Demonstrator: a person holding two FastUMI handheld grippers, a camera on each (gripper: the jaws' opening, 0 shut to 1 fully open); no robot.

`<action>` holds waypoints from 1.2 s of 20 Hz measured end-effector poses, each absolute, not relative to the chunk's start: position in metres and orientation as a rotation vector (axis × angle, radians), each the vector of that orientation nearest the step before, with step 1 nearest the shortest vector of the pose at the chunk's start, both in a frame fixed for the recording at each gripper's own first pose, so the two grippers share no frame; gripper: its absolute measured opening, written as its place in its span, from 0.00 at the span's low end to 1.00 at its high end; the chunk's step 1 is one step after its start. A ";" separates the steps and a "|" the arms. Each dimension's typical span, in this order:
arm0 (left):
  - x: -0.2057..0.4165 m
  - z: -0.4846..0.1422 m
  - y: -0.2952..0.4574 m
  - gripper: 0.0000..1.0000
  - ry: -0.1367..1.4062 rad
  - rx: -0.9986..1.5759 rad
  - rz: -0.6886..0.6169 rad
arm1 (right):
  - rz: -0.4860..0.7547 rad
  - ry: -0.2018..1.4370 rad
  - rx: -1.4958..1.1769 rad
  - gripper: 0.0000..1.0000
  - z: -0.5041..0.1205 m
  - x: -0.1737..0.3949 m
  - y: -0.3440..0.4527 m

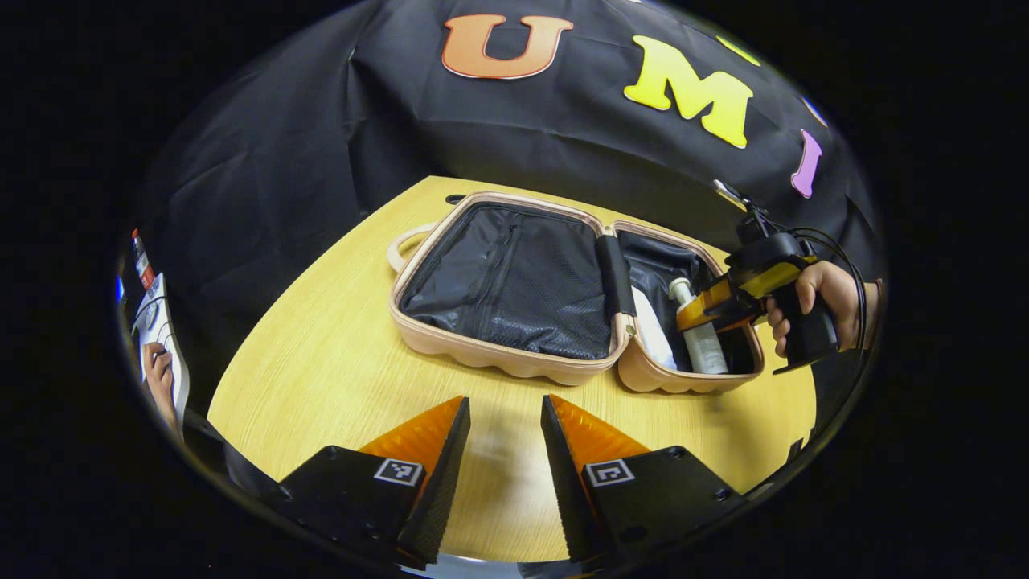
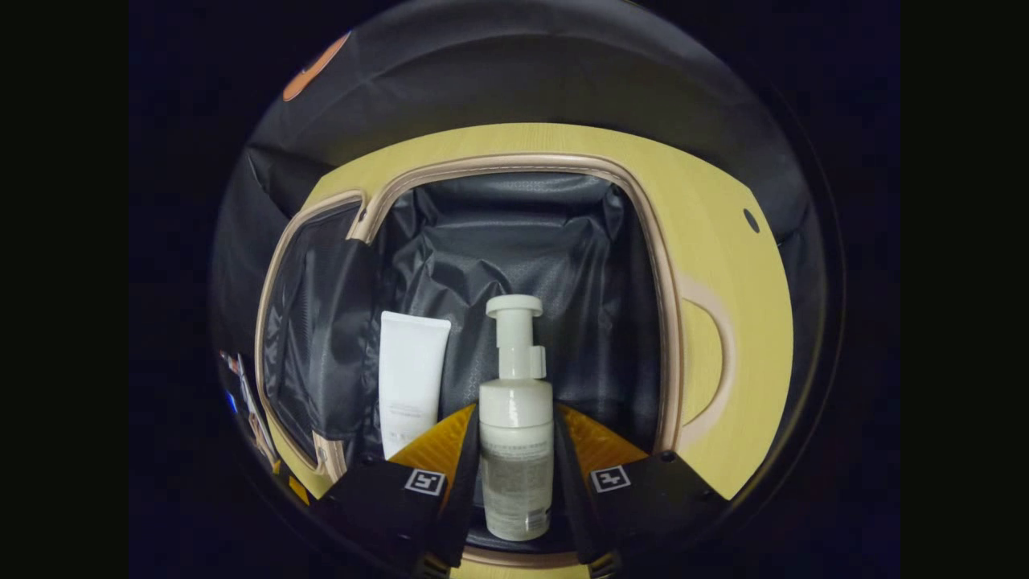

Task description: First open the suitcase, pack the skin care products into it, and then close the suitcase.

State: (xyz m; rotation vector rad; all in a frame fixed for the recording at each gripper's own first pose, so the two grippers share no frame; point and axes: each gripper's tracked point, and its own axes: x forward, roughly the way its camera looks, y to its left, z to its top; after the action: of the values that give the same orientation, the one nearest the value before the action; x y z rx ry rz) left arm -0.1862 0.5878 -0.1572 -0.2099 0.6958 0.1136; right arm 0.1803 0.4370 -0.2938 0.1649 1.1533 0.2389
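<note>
Left gripper view, nearest first: the left gripper (image 1: 505, 450) hangs over bare wooden worktop (image 1: 321, 378), its jaws a moderate way apart with nothing between them. Beyond it the suitcase (image 1: 514, 366) lies fully open, both shells flat on the worktop. The near-left shell shows a black mesh zip lining, and a black strap crosses the hinge between the two shells. The right-hand shell holds a white tube (image 1: 653, 331) and a white pump bottle (image 1: 699, 334) lying side by side. Over that shell's far edge a hand (image 1: 812, 301) grips the right gripper (image 1: 707, 310), whose orange fingers reach down at the bottle and hide its middle. A beige handle (image 1: 399, 245) curves out from the suitcase's far-left end. At the far left edge, another person's hand rests on a device, too small to make out. Right gripper view, nearest first: the right gripper's jaws sit close on either side of the pump bottle (image 2: 515, 450), at or nearly at its body; whether they press on it I cannot tell. The tube (image 2: 410, 390) lies just to its left on the crumpled black lining (image 2: 522, 241), apart from the bottle.
</note>
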 end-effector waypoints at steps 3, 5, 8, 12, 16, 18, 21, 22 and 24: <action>-0.183 -0.154 0.598 0.69 0.689 -0.227 0.130 | 0.247 1.155 0.178 0.49 -0.294 0.180 0.437; -0.174 -0.145 0.609 0.59 0.664 -0.251 0.146 | 0.252 1.174 0.192 0.51 -0.295 0.176 0.433; -0.154 -0.131 0.628 0.61 0.606 -0.299 0.166 | 0.284 1.103 0.232 0.75 -0.273 0.174 0.429; -0.121 -0.110 0.659 0.73 0.520 -0.408 0.173 | 0.346 0.980 0.220 0.83 -0.222 0.153 0.411; -0.086 -0.106 0.707 0.84 0.479 -0.492 0.222 | 0.451 0.866 0.184 0.80 -0.171 0.106 0.387; -0.068 -0.114 0.729 0.90 0.466 -0.595 0.245 | 0.470 0.824 0.153 0.82 -0.159 0.086 0.369; -0.040 -0.130 0.738 0.98 0.449 -0.856 0.244 | 0.529 0.769 0.211 0.83 -0.141 0.053 0.353; -0.033 -0.136 0.740 0.98 0.455 -0.924 0.237 | 0.539 0.752 0.245 0.80 -0.136 0.044 0.347; -0.024 -0.154 0.741 0.98 0.482 -1.027 0.230 | 0.515 0.707 0.287 0.80 -0.125 0.030 0.321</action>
State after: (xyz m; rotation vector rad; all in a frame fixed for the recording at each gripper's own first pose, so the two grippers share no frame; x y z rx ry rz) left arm -0.0237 0.7407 -0.1543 -1.0270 0.4815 0.2297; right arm 0.0303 0.3207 -0.1250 0.2868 0.7066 0.5147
